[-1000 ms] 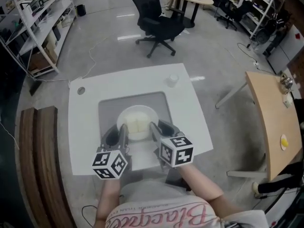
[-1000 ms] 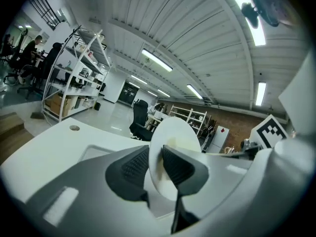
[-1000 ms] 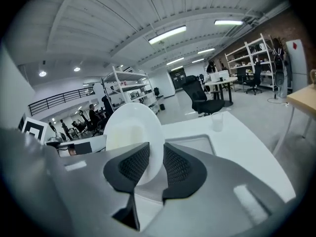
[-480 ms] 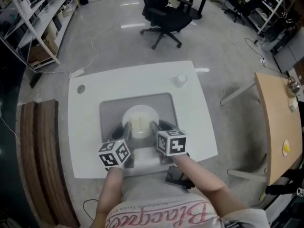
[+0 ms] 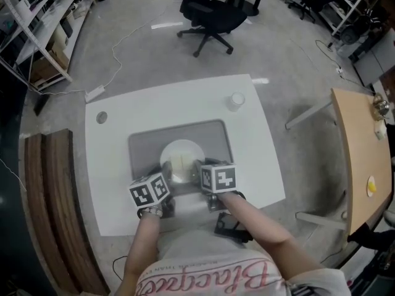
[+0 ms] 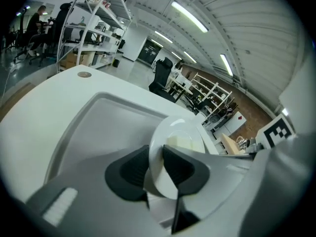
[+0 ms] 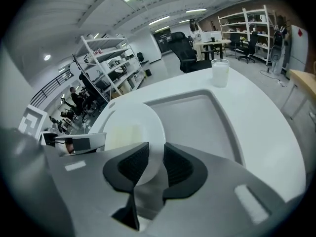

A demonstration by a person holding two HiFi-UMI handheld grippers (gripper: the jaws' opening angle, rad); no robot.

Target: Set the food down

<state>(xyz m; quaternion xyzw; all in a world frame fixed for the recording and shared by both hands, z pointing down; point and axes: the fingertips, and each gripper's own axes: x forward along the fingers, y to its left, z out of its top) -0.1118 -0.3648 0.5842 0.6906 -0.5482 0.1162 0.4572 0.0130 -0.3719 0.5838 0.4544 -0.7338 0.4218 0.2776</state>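
A white plate [image 5: 182, 155] carries pale yellow blocks of food [image 5: 182, 162] and is over the middle of the grey tray [image 5: 145, 142] on the white table [image 5: 111, 165]; whether it rests on the tray I cannot tell. My left gripper [image 5: 165, 175] is shut on the plate's near left rim. My right gripper [image 5: 199, 169] is shut on its near right rim. In the left gripper view the plate [image 6: 180, 130] stands edge-on between the pads of the left gripper [image 6: 157, 159], with the food [image 6: 183, 143] on it. In the right gripper view the plate's [image 7: 129, 125] rim sits between the pads of the right gripper [image 7: 155, 162].
A small clear cup [image 5: 237, 100] stands at the table's far right corner, also seen as the cup [image 7: 219, 72]. A round cap [image 5: 102, 117] sits at the far left. A wooden bench [image 5: 49, 214] runs along the left; a wooden table [image 5: 361, 159] stands to the right; an office chair [image 5: 207, 14] stands beyond.
Both grippers and the plate have come down closer to the grey tray and look smaller from above. The hold on the rim looks the same.
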